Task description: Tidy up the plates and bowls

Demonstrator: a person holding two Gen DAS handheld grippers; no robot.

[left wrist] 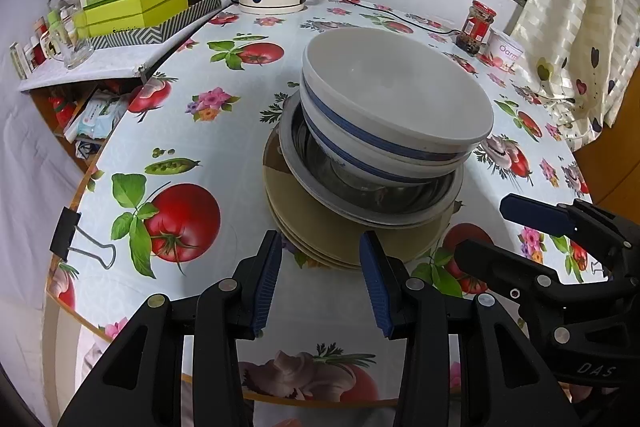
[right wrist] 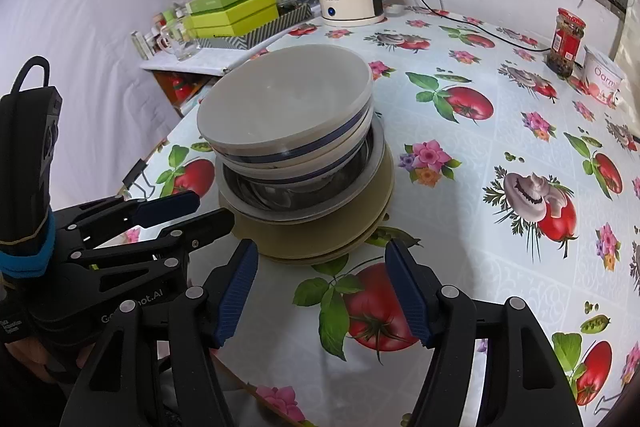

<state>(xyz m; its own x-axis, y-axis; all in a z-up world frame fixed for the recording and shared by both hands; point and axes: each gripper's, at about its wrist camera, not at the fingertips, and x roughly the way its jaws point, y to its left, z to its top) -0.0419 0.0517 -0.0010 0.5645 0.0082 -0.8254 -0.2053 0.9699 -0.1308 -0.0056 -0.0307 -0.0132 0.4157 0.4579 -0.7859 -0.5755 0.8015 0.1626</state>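
Now both my left gripper (left wrist: 320,279) and right gripper (right wrist: 320,291) hang apart, empty, at six o'clock of the stack; I'd lift the top bowl (left wrist: 396,95) by its rim, steadying the plates (left wrist: 320,231).

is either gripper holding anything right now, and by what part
Nothing is held. The left gripper and right gripper are both open, with bare gaps between their fingers, just short of the stack of bowls and plates.

One stack stands upright on the surface: olive plates (left wrist: 320,227) at the bottom, a steel bowl (left wrist: 372,195) on them, and two white, blue-banded bowls (left wrist: 396,99) nested on top, tilted slightly.
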